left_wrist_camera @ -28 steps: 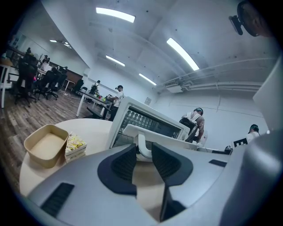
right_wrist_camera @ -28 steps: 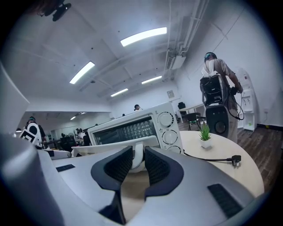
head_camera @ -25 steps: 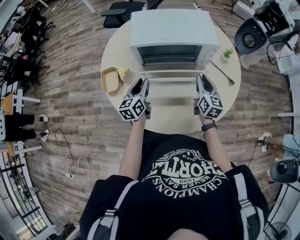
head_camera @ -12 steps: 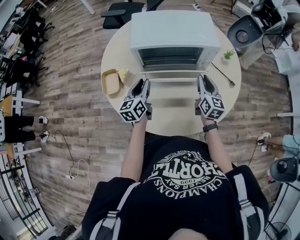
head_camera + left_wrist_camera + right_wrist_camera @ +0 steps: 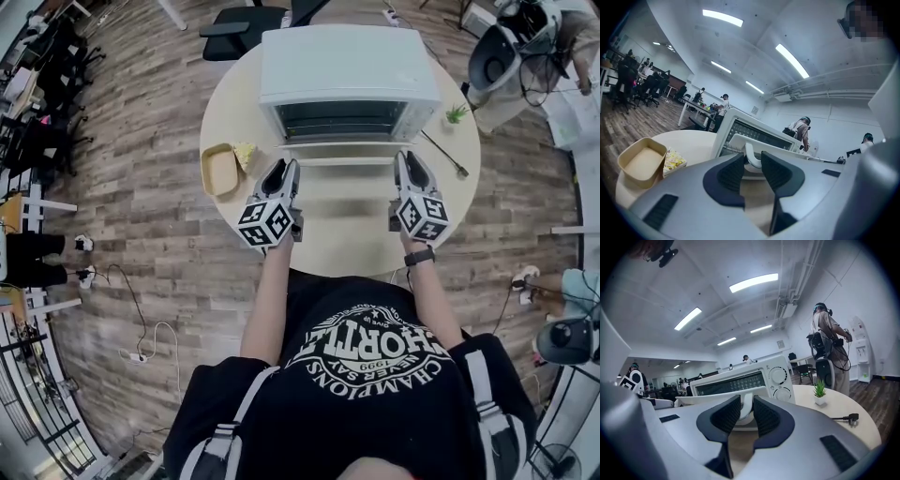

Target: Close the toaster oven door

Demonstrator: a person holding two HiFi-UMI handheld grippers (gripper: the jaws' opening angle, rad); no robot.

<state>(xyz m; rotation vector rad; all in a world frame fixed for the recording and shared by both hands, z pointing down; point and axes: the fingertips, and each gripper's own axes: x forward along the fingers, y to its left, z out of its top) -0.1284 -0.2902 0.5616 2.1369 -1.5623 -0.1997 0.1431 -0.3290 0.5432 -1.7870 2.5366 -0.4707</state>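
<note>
Round bench (image 5: 347, 220) carries toaster oven (image 5: 349, 66), door (image 5: 347, 148) down; left gripper (image 5: 286, 167) and right gripper (image 5: 409, 159) jaws clamp its handle (image 5: 347, 160) ends: rigid, likely light.

White toaster oven (image 5: 349, 66), dark opening, white handle (image 5: 745, 409). Round table (image 5: 347, 220) pale cream. Floor (image 5: 141, 187) grey-brown wood-grain planks. Tray (image 5: 219, 169) tan-yellow. Food (image 5: 246, 148) pale yellow. Left gripper (image 5: 286, 167) and right gripper (image 5: 410, 159) grey, with black ribbed pads (image 5: 724, 413) and black-and-white square markers on their cubes (image 5: 266, 221). Plant (image 5: 456, 109) green, pot (image 5: 819, 401) white. Shirt (image 5: 366, 394) black with white lettering. Watch (image 5: 418, 254) black.
</note>
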